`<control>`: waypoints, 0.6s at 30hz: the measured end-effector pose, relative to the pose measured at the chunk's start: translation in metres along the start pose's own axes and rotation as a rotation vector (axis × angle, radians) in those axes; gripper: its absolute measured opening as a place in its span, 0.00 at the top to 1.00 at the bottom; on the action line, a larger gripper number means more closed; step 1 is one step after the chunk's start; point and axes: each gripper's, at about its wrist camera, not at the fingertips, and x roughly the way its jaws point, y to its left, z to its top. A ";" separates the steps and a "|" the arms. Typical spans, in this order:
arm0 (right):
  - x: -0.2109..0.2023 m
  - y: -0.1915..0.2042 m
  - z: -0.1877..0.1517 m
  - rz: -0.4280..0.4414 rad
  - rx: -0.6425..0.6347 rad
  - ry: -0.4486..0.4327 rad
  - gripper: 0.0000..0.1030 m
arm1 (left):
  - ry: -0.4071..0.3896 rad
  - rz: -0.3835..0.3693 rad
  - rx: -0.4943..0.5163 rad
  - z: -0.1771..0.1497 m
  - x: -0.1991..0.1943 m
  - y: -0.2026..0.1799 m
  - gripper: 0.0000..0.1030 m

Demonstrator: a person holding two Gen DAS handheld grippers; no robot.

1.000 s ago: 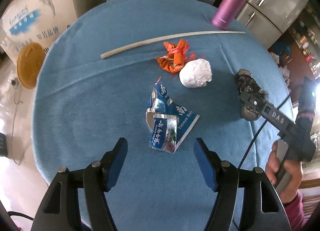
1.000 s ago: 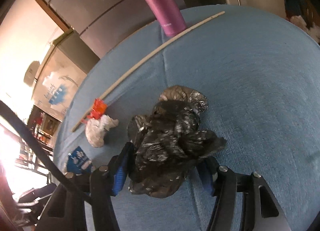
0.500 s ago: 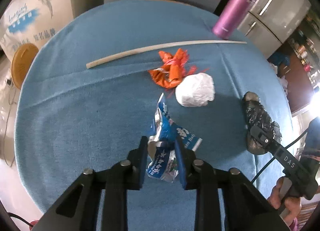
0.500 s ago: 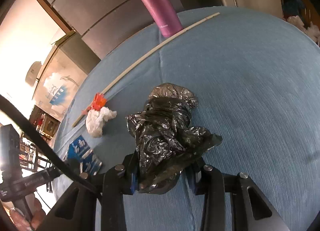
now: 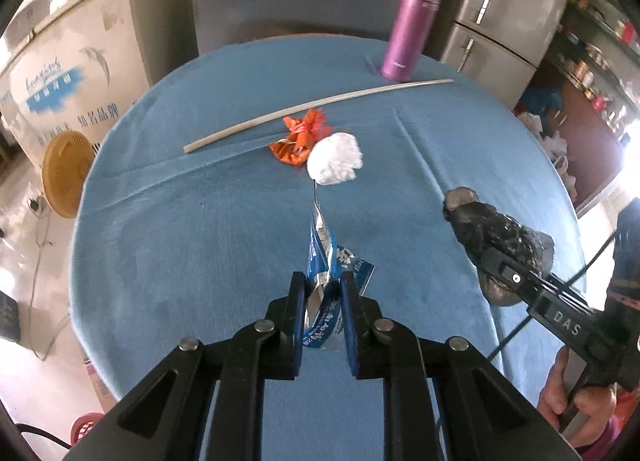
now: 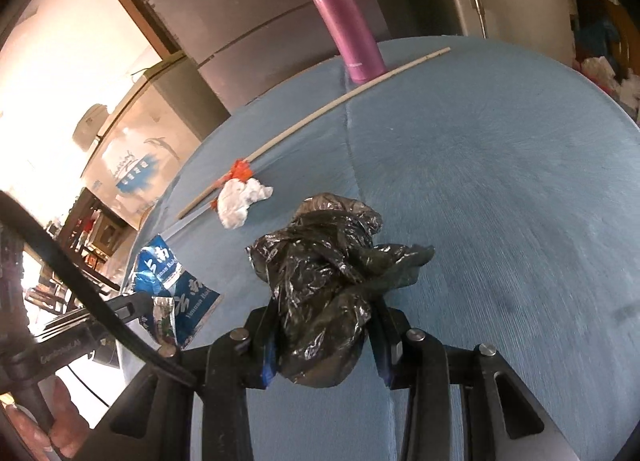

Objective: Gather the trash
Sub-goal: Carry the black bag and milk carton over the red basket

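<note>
My left gripper (image 5: 323,290) is shut on a crumpled blue and silver wrapper (image 5: 325,257), lifted off the round blue table (image 5: 180,229). The same wrapper (image 6: 176,293) shows at the left of the right wrist view. My right gripper (image 6: 326,335) is shut on a crumpled black plastic bag (image 6: 324,261), held above the cloth; from the left wrist view that bag (image 5: 496,237) hangs at the right. An orange wrapper (image 5: 302,137) and a white paper wad (image 5: 336,159) lie side by side mid-table.
A long pale stick (image 5: 316,111) lies across the far half of the table. A purple flask (image 5: 414,27) stands upright at the far edge. Grey cabinets (image 5: 500,13) and a white appliance (image 5: 68,73) surround the table. A hand (image 5: 576,397) holds the right gripper's handle.
My left gripper closed on the blue wrapper and lifted it. The right gripper tightened on the black bag and raised it off the table.
</note>
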 end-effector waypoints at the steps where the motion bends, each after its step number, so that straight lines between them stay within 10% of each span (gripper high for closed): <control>1: -0.004 0.000 -0.002 0.000 -0.005 -0.004 0.62 | -0.005 0.001 0.009 -0.004 -0.005 -0.004 0.83; 18: -0.059 0.006 -0.061 0.063 -0.077 0.020 0.62 | -0.019 0.022 0.031 -0.093 -0.075 -0.035 0.83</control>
